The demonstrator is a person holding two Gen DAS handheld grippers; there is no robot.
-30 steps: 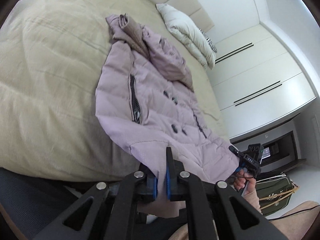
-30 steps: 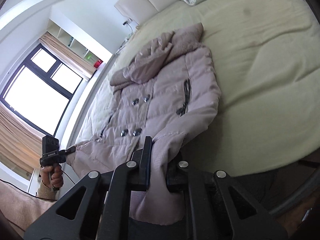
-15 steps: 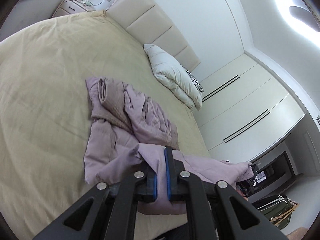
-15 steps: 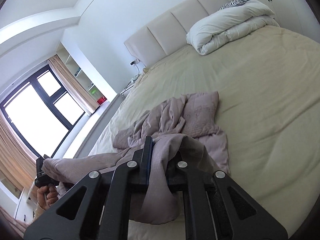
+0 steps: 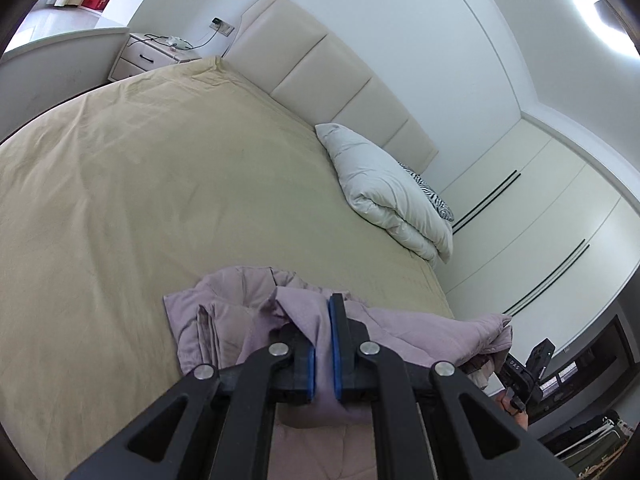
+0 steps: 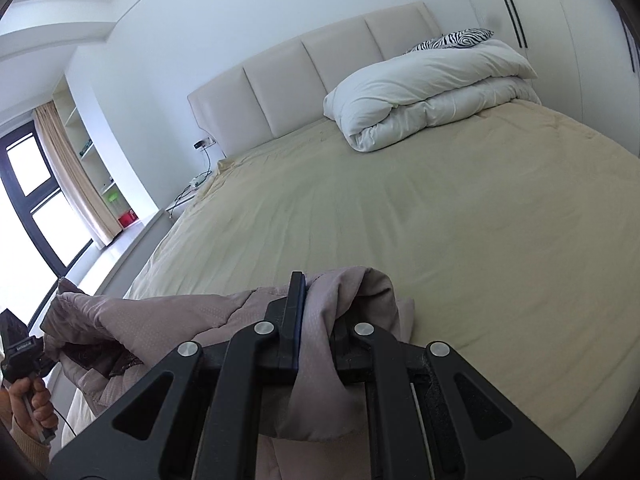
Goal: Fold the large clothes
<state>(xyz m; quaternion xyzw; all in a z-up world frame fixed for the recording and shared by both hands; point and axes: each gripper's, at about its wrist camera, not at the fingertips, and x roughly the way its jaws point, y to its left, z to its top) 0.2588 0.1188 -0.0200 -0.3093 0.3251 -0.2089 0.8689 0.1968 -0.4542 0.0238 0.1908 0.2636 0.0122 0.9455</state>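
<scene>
Coat (image 5: 256,320), a quilted mauve one, lay bunched near the foot of the bed (image 5: 120,200), its near edge lifted between my two grippers. My left gripper (image 5: 323,344) was clamped on one fold of that edge, my right gripper (image 6: 316,320) on another. It looked soft, puffy and slick, likely to sag and slide, so I judged the hem corners the best hold. The duvet (image 6: 420,92) sat well apart by the headboard (image 6: 312,80).

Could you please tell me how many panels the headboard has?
4, side by side along the headboard; the rightmost sits partly behind the folded duvet, and nothing suggests a hidden fifth.
</scene>
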